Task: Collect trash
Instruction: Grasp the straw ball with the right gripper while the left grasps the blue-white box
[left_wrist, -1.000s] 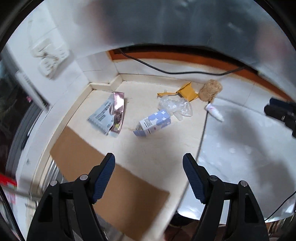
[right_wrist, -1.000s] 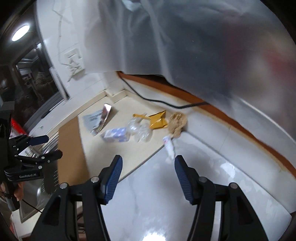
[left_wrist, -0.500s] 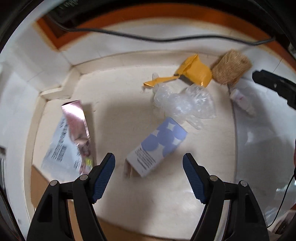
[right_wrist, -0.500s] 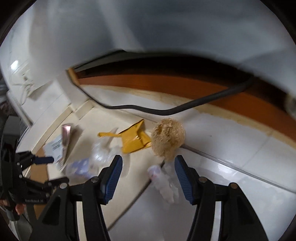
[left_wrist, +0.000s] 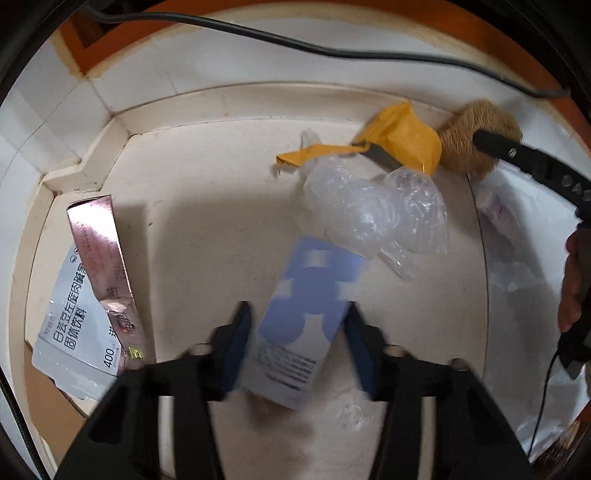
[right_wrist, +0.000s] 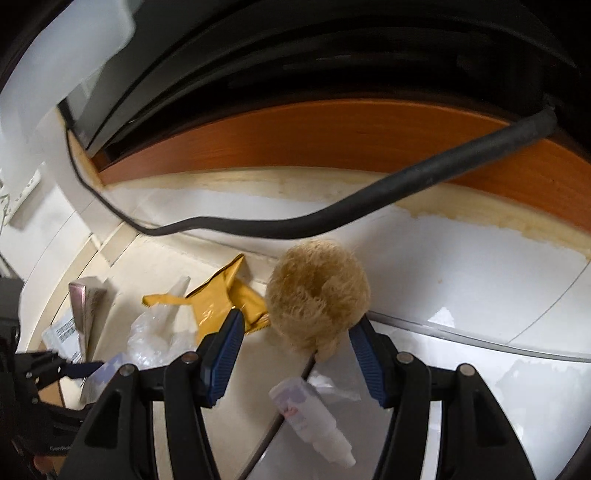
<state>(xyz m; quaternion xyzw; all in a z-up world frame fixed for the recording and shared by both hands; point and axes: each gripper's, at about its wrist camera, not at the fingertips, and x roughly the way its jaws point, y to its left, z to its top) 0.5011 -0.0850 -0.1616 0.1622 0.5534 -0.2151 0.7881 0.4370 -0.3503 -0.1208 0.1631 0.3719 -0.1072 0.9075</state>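
Observation:
A blue and white carton (left_wrist: 306, 317) lies on the cream counter (left_wrist: 207, 221) between the pads of my left gripper (left_wrist: 299, 328). The jaws are closing and the pads meet its two long sides. My right gripper (right_wrist: 297, 325) is open, its fingertips on either side of a tan fuzzy ball (right_wrist: 317, 291) without pressing it. A small white bottle (right_wrist: 310, 417) lies under the right gripper's fingers. Crumpled clear plastic (left_wrist: 376, 210) and a yellow wrapper (left_wrist: 402, 144) lie between the carton and the ball. A silver and pink pouch (left_wrist: 88, 288) lies at the left.
A black cable (right_wrist: 295, 221) hangs along the back wall just above the ball. Walls close the counter's corner at back and left. Brown cardboard (left_wrist: 48, 398) lies at the near left. A person's hand (left_wrist: 572, 288) holds the right gripper's handle.
Both grippers have come down and closer to the trash. The left jaws have narrowed around the blue carton. The right gripper has moved up to the fuzzy ball, its gap unchanged.

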